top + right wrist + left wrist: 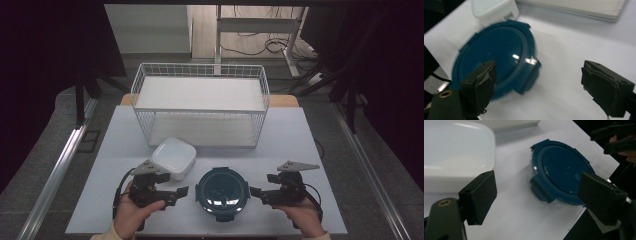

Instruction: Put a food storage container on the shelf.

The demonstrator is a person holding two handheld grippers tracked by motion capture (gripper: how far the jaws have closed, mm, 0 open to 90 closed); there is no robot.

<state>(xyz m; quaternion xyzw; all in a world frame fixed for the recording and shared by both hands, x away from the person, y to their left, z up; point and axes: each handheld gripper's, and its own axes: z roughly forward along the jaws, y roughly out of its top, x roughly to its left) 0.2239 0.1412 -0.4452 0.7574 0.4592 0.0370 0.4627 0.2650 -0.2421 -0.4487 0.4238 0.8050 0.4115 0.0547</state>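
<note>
Table (310, 150): I'm working on a white top; everything I need sits toward its near edge.
Wire basket (200, 102): it stands at the far side, well apart from both of my tools, so I count it out of this step.
Round blue-lidded container (222, 193): it lies between my two tools, near the front edge, lid on, clip tabs around the rim.
White square box (173, 157): just beside the container, up and to its left.
Left gripper (186, 191): jaws wide, holding nothing, pointed at the container's left side.
Right gripper (253, 191): jaws wide too, empty, facing its right side.
Step, as I judge it: closing in from both sides; I'd keep both tools level and aim at opposite tabs so the container doesn't slide off the edge.
Left gripper view: shows a tab (541, 188) close up.
Right gripper view: shows a barcode label (507, 16) on the white box's side, unreadable from above.
</note>
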